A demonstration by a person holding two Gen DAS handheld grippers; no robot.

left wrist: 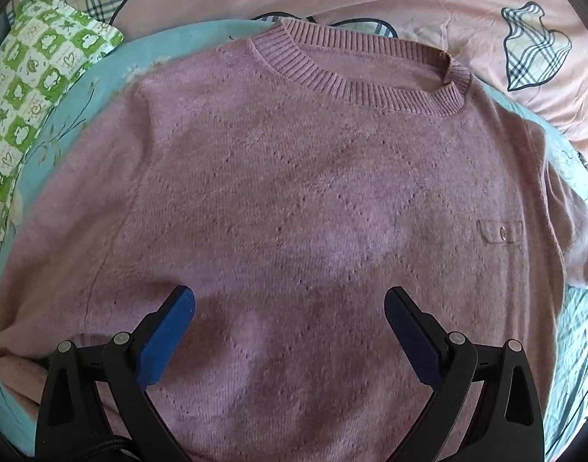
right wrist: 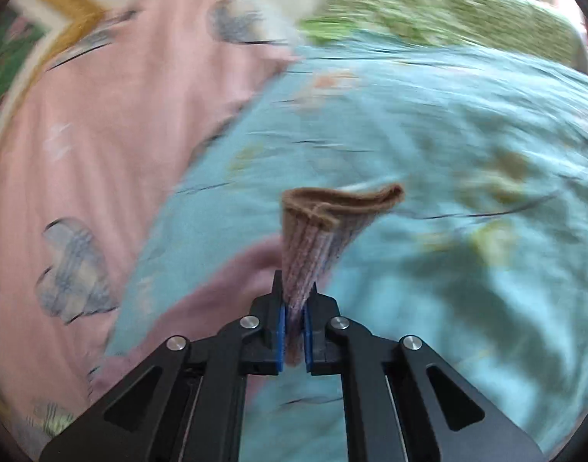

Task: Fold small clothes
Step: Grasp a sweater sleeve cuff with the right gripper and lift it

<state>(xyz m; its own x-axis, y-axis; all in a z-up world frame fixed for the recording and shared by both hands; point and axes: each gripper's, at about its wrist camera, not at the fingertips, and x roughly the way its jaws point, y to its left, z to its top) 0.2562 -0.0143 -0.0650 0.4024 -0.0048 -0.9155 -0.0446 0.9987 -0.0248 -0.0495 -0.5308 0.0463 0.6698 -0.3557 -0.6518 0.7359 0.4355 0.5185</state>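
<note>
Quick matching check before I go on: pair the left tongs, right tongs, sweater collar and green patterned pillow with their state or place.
Things:
1. left tongs
2. right tongs
3. sweater collar
4. green patterned pillow

States or places:
A. at the far end of the sweater from the camera
B. open above the knit
C. beside the sweater, on the blue sheet
D. shut on a ribbed cuff

Pairs: 1-B, 2-D, 3-A, 4-C
</note>
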